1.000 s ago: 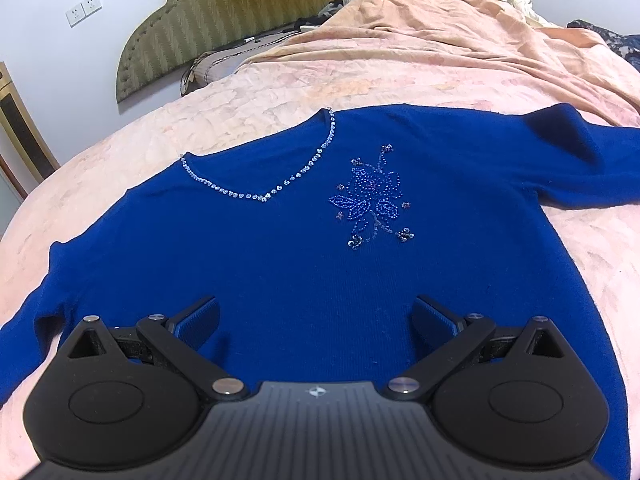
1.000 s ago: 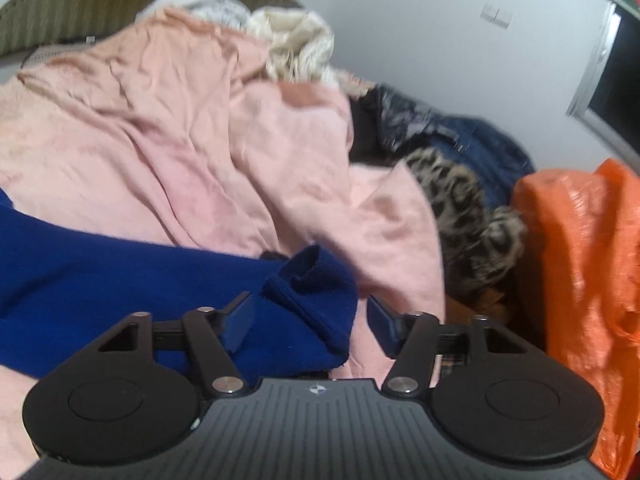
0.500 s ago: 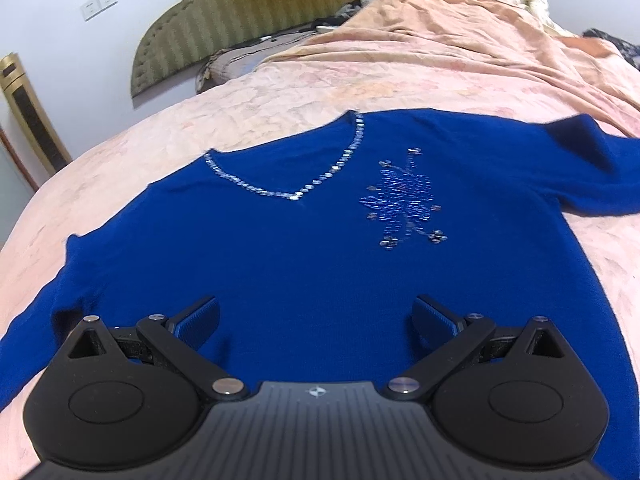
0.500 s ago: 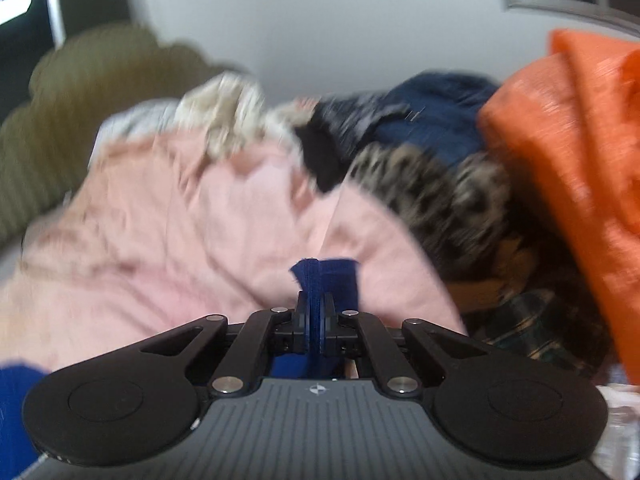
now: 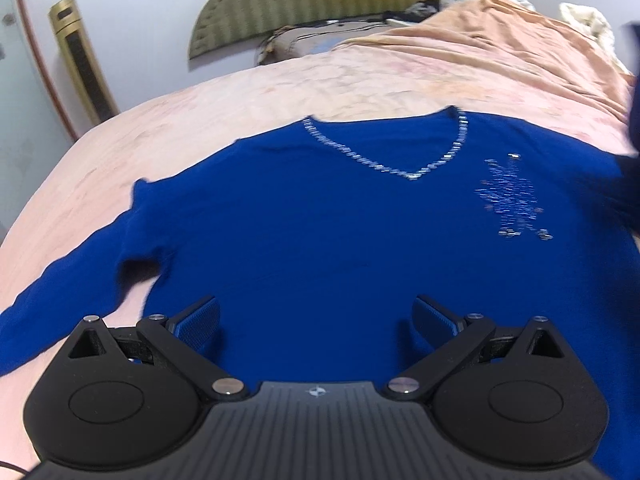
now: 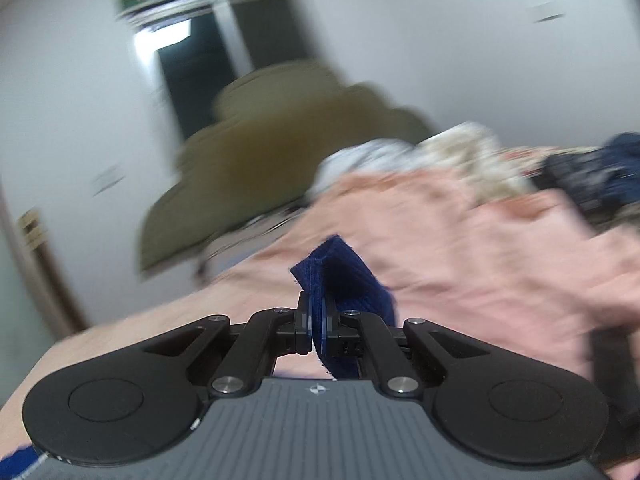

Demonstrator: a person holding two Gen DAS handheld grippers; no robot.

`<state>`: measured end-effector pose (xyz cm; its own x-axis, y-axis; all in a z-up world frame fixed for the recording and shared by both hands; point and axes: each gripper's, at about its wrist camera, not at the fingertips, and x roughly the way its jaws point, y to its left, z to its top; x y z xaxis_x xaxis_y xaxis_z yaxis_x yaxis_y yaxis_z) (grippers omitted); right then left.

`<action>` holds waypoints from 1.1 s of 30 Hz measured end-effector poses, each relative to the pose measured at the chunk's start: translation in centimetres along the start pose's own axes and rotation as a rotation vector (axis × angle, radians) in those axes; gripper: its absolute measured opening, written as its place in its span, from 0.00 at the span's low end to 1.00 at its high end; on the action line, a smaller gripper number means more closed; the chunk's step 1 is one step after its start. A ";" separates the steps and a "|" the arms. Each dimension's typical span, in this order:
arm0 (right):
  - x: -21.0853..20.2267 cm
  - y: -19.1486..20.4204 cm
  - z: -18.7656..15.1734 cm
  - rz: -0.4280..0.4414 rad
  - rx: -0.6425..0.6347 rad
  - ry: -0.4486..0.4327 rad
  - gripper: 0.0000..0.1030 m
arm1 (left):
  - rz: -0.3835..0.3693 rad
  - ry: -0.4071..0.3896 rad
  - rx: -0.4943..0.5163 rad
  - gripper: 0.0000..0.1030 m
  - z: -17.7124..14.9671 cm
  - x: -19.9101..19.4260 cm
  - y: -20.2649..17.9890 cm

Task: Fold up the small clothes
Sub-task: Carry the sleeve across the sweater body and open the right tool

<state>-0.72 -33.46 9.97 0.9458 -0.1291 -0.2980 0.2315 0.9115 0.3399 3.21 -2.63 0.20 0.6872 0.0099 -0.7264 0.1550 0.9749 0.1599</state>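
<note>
The right gripper [image 6: 318, 320] was clamped on the blue sweater's cuff [image 6: 340, 272], lifted above the bed [image 6: 460, 248]. The left gripper [image 5: 316, 320], jaws wide and empty, hovered over the sweater [image 5: 320, 220], which lay flat with its other sleeve [image 5: 68, 280] trailing toward the bed's left edge.

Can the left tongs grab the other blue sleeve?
Probably yes. The left tongs are open and empty over the sweater, and that sleeve lies flat and uncovered on the bedspread.
</note>
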 end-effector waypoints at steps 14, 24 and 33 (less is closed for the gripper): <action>10.5 13.9 -13.8 0.167 -0.124 0.428 0.16 | 0.022 0.036 -0.087 1.00 -1.5 0.6 5.2; 9.8 15.2 -15.1 0.125 -0.187 0.442 0.09 | -0.011 0.047 -0.091 1.00 -2.1 1.0 6.2; 9.6 15.1 -5.2 -0.018 -0.136 0.181 0.08 | 0.017 0.055 -0.148 1.00 -2.4 1.3 9.0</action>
<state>10.71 -18.90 7.60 0.8830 -0.0846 -0.4618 0.2030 0.9557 0.2132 3.82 6.74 -0.94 0.6480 0.0352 -0.7609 0.0345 0.9965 0.0755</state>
